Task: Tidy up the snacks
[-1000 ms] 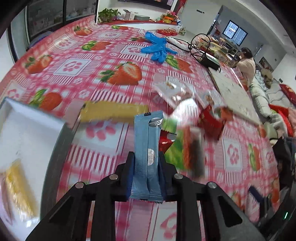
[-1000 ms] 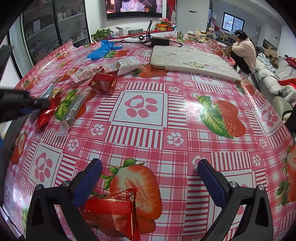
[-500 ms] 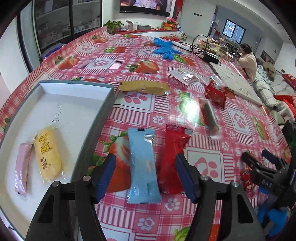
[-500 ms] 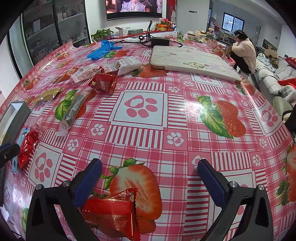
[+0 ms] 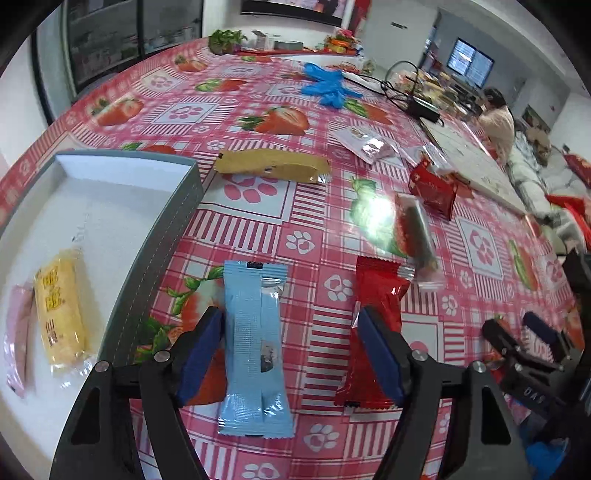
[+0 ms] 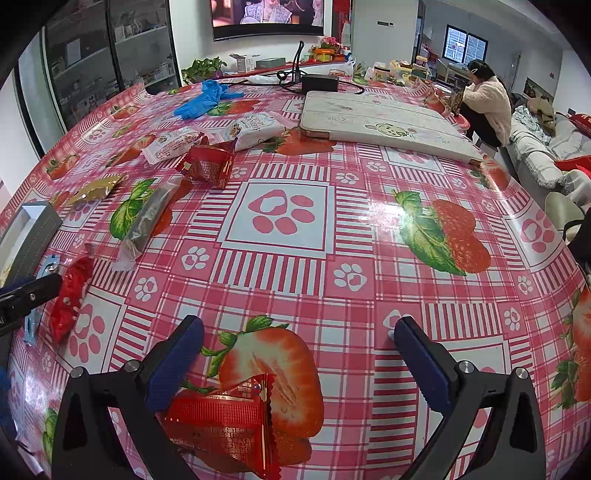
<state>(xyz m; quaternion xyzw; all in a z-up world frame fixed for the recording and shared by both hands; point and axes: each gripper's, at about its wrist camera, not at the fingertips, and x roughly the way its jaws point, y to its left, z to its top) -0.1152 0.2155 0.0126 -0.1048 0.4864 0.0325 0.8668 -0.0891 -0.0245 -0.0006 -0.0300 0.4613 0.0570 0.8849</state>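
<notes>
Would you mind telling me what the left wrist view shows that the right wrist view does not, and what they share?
Only the left wrist view shows the inside of the grey tray, with a yellow packet and a pink packet in it, and the open left gripper around the light blue packet, not pressing it.

Only the right wrist view shows the television and the red packet beside the open right gripper.

Both show the strawberry tablecloth, blue gloves and gold packet.

Bright, even room light, glare patch on the glossy tablecloth (image 5: 373, 218), fisheye-bent edges, sharp focus.
</notes>
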